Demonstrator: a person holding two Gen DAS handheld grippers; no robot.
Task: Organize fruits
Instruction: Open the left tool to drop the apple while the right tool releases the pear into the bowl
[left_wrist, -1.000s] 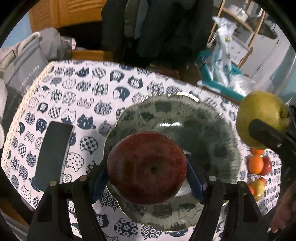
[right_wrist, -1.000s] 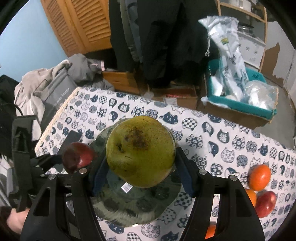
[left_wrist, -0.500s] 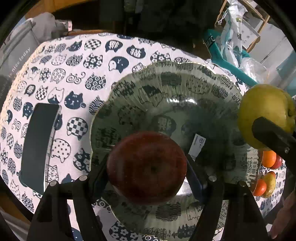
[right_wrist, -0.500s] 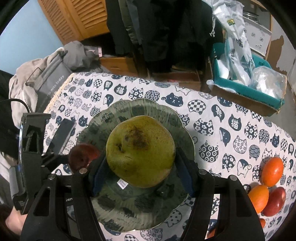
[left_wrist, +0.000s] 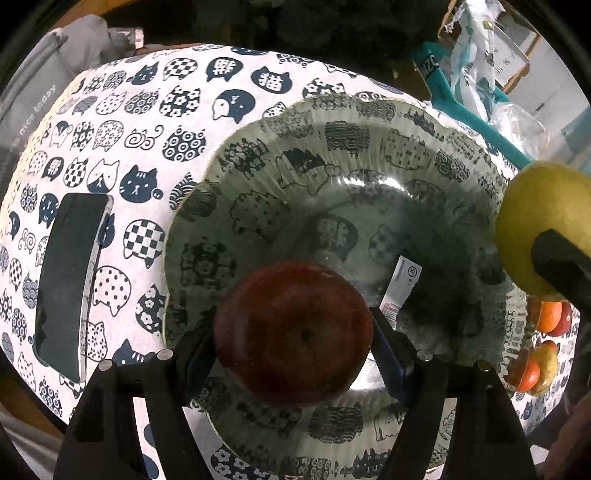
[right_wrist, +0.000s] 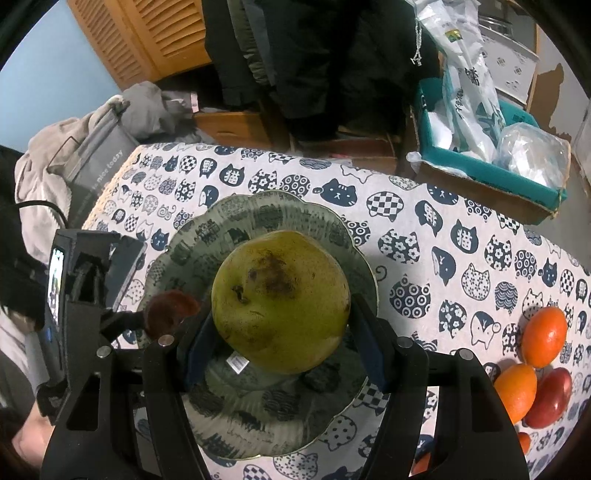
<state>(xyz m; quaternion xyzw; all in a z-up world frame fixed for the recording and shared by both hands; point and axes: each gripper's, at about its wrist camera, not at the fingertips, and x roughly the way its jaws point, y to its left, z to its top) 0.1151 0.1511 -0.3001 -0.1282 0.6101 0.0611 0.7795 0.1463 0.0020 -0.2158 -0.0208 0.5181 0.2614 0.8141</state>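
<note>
The left gripper (left_wrist: 293, 334) clamps a red apple (left_wrist: 293, 332) over a glass plate (left_wrist: 369, 155), its jaws having just eased slightly apart. The right gripper (right_wrist: 280, 325) clamps a green pear (right_wrist: 280, 306) above that plate.

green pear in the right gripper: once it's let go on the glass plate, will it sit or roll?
Probably rolls or rocks a little: the pear is nearly round, with no flat side showing. The plate looks glossy, so little friction, though its raised fluted rim should likely contain it. The pear looks firm and fills the right gripper, so likely fairly heavy; release it low.
</note>
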